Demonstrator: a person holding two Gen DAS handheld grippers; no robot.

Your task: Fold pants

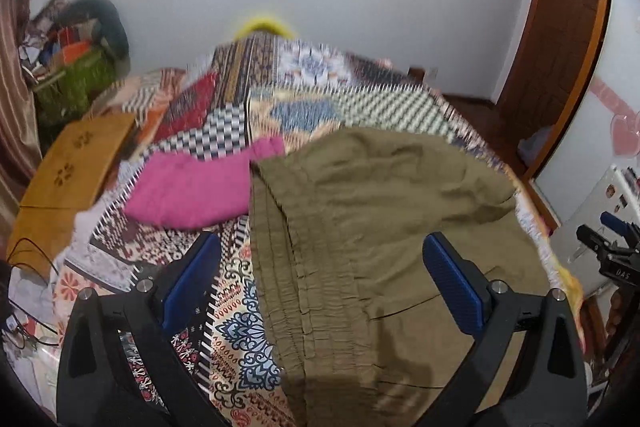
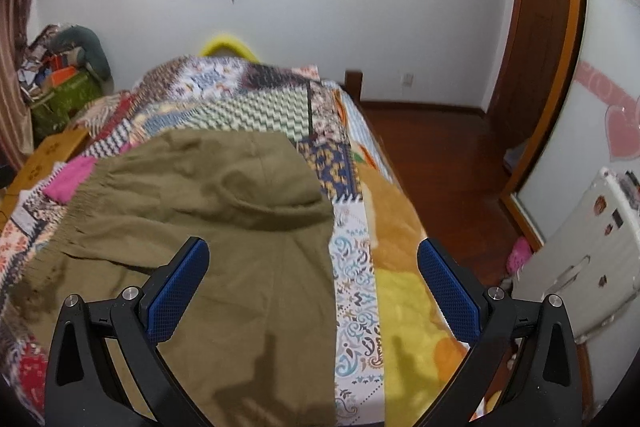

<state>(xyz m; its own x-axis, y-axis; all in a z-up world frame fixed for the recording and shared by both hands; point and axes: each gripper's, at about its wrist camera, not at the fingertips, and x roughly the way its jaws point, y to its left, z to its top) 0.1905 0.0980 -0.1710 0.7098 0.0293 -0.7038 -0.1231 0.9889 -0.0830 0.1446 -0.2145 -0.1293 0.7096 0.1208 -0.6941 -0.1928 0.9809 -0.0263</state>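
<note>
Lying flat on a patchwork bedspread: olive pants, folded into a broad, rounded shape. Elastic waistband at the left edge, running from the near side toward the far wall; long axis across the bed, left to right. Right edge straight, parallel to the bed's side in the right wrist view. Fabric thin, matte, lightly creased; waistband gathered in several stitched rows. One curved fold ridge across the far half. Bedspread printed in checks, zigzags and floral panels. Just beyond the waistband, touching its far corner: a pink folded garment, soft and fuzzy. At the bed's left: a wooden board with paw cut-outs. Under the bedspread's right edge: a yellow fleece blanket.

Left claw: spread wide, empty, above the waistband area, blue ribbed pads clear of the cloth. Right claw: spread wide, empty, straddling the pants' right edge, touching nothing.
</note>
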